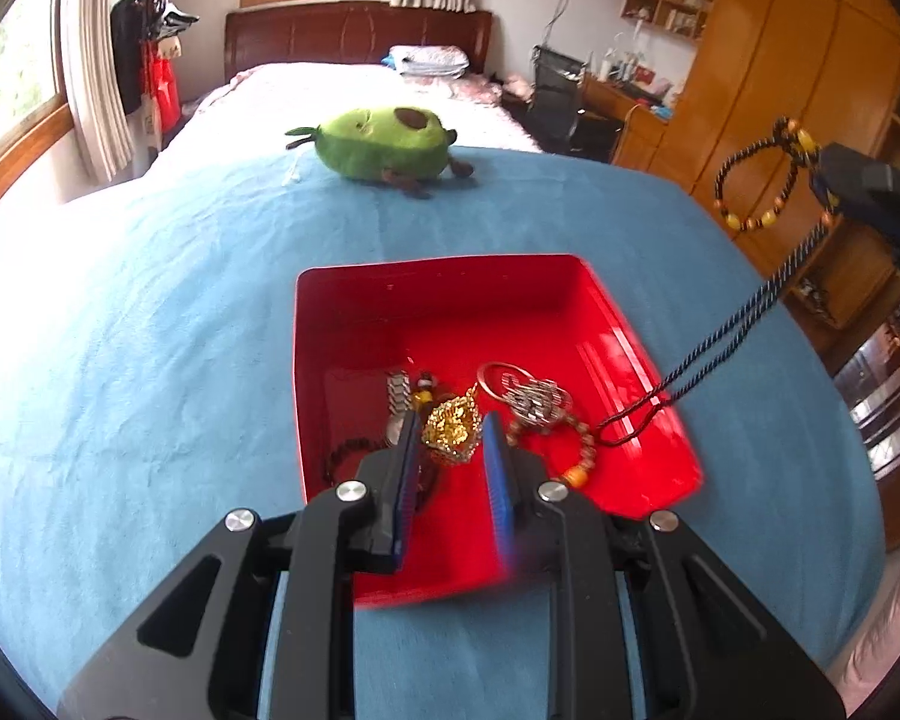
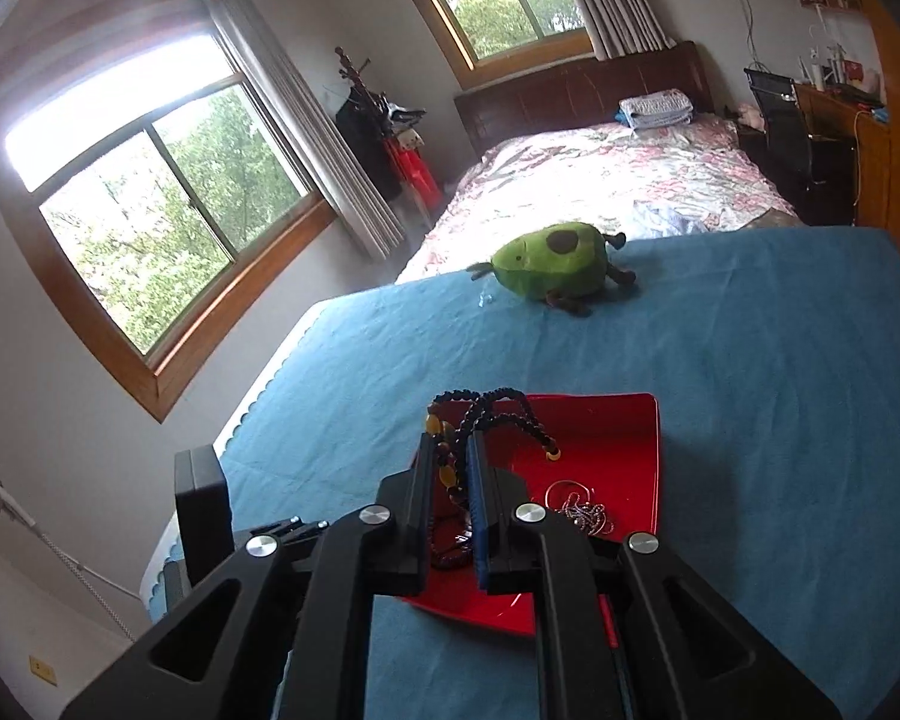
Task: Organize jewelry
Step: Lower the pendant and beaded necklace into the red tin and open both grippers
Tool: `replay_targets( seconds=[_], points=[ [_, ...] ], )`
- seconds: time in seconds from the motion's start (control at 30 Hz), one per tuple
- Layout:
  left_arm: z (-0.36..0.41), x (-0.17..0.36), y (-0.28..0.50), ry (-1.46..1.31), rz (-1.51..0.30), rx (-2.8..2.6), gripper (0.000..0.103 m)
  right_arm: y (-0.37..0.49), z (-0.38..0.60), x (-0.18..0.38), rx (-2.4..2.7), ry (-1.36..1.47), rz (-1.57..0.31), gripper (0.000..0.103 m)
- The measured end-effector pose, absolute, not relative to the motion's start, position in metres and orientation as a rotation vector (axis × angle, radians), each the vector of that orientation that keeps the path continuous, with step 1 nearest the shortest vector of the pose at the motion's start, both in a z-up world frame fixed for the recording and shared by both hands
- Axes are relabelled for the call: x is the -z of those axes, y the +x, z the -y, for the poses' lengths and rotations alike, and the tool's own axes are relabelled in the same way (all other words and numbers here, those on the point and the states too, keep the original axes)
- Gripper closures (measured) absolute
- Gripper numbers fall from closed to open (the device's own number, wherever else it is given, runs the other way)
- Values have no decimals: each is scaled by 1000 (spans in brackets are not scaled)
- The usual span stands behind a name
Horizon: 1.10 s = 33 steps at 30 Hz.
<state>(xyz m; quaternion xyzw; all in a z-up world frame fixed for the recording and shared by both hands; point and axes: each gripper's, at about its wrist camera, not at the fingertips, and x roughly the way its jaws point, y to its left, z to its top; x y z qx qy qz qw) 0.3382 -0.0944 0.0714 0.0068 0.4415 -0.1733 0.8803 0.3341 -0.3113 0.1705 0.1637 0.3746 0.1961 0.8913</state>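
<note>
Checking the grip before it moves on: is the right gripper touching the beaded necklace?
Touching. The right wrist view shows the right gripper shut on the beaded necklace, strands pinched between its pads.

A green avocado plush toy (image 1: 384,144) lies on the blue cloth (image 1: 150,330), well back from the near edge. Beyond it stands a bed (image 2: 600,174) with a dark wooden headboard (image 1: 354,36) and folded laundry (image 2: 657,105). Curtained windows (image 2: 150,204), a coat rack (image 2: 366,114), a black chair (image 1: 555,96) and wooden cabinets (image 1: 780,78) line the walls
</note>
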Motion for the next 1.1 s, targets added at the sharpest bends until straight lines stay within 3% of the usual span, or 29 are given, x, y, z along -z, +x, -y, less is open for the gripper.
replay_targets(
  seconds=[0.57, 1.1],
  points=[
    [96, -7, 410, 13, -1019, 270, 83, 400, 289, -33, -342, 265, -1007, 93],
    [101, 9, 416, 28, -1034, 257, 83, 405, 289, 0, -318, 257, -1070, 89]
  ],
)
